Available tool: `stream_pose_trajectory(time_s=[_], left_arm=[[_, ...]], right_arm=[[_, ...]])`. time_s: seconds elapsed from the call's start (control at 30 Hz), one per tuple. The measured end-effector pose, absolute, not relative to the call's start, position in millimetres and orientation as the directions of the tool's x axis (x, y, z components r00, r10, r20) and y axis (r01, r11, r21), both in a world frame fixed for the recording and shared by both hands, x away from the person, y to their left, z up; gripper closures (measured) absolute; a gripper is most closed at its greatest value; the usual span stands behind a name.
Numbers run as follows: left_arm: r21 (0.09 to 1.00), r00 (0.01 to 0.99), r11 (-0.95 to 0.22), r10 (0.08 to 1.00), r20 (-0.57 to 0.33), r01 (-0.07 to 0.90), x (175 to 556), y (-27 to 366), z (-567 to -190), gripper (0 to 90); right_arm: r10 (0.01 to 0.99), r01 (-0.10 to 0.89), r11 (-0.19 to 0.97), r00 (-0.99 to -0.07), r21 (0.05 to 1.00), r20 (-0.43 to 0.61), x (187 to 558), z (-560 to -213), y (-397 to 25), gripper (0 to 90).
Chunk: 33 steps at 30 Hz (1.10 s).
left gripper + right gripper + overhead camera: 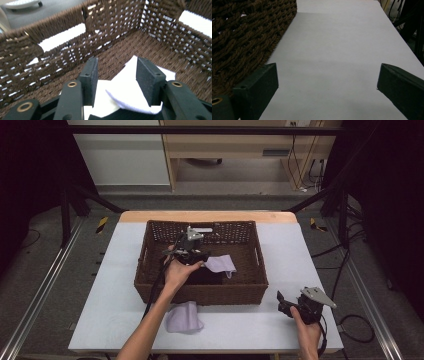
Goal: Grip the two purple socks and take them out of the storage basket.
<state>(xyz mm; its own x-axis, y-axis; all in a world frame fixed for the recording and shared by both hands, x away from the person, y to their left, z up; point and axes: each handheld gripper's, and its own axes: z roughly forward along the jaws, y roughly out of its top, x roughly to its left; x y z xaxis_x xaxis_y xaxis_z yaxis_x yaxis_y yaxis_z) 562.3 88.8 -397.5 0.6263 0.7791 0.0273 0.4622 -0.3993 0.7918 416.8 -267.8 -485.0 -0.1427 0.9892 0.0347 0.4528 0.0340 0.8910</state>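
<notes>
Left claw (116,82): open, over pale cloth (130,92) in basket (57,57) | Right claw (327,95): open, above worktop (337,45)

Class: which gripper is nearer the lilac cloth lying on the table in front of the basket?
Left. The left gripper is inside the basket, just beyond the lilac cloth; the right gripper sits farther off, by the basket's right corner.

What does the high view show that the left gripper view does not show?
High view alone: the lilac cloth on the white table in front of the basket, and the right gripper beside it. Left gripper view alone: the left gripper jaws apart, close above the pale cloth. Both: the brown woven wicker basket and that pale cloth inside.
</notes>
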Motion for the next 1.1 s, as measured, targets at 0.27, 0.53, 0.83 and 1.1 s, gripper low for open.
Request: stream_pose_trajectory(time_s=[0.27,0.53,0.83,1.1], left_arm=[[0.722,0.633,-0.464,0.773,0.046,0.514,563.4,84.3,-406.1,49.0],[0.709,0.650,-0.490,0.758,0.059,0.507,563.3,79.1,-411.0,44.2],[0.680,0.655,-0.507,0.754,0.052,0.530,566.1,75.9,-418.4,42.4],[0.629,0.661,-0.522,0.750,0.018,0.576,566.5,73.7,-421.8,57.5]], right_arm=[[0.989,0.450,0.037,-0.144,0.892,0.032,416.3,-485.0,-267.6,4.0],[0.989,0.449,0.037,-0.142,0.893,0.031,416.5,-485.2,-267.4,4.0],[0.989,0.450,0.037,-0.143,0.892,0.031,416.5,-485.2,-267.6,4.0],[0.989,0.449,0.037,-0.143,0.893,0.031,416.5,-485.1,-267.7,4.0]])
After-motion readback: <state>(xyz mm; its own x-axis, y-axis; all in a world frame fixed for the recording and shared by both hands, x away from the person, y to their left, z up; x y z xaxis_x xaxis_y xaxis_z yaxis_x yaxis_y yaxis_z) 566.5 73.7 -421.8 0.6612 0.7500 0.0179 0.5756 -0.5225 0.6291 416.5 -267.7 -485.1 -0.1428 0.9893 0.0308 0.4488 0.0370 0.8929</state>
